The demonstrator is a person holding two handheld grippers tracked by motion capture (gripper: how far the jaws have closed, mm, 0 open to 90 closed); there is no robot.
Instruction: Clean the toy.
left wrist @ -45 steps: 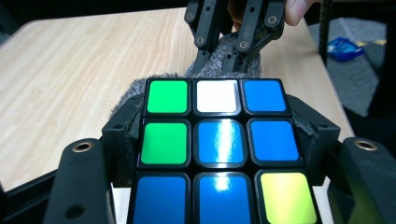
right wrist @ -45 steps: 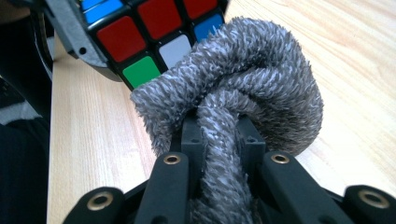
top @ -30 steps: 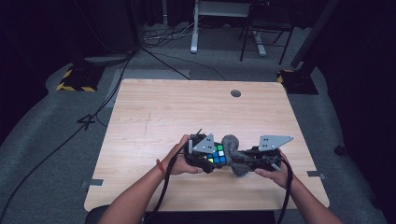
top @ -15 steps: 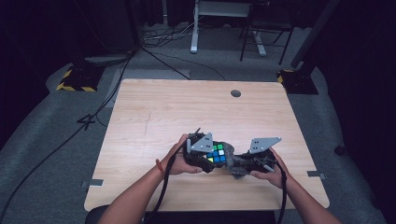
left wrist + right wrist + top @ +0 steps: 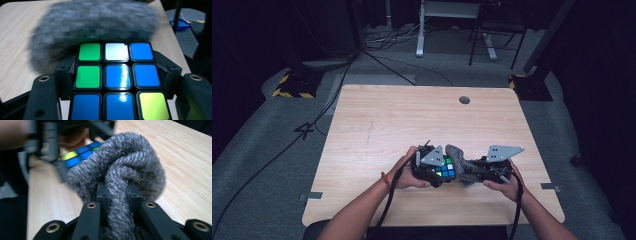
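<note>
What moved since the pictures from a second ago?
The right gripper shifted a little, rubbing the grey fuzzy cloth against the puzzle cube. Nothing was picked up or let go. The left gripper is still clamped on the cube in the same spot on the table, and the right still grips the cloth.

My right gripper (image 5: 476,172), clamped on the grey cloth (image 5: 460,162), now sits closer in to the puzzle cube (image 5: 445,168) than a second ago, when it stood further out to the right with the cloth bunched higher between us. The cloth now lies pressed against the far side of the cube, blurred with motion in the left gripper view, and its fluffy bulk hangs over the cube's top row.
</note>
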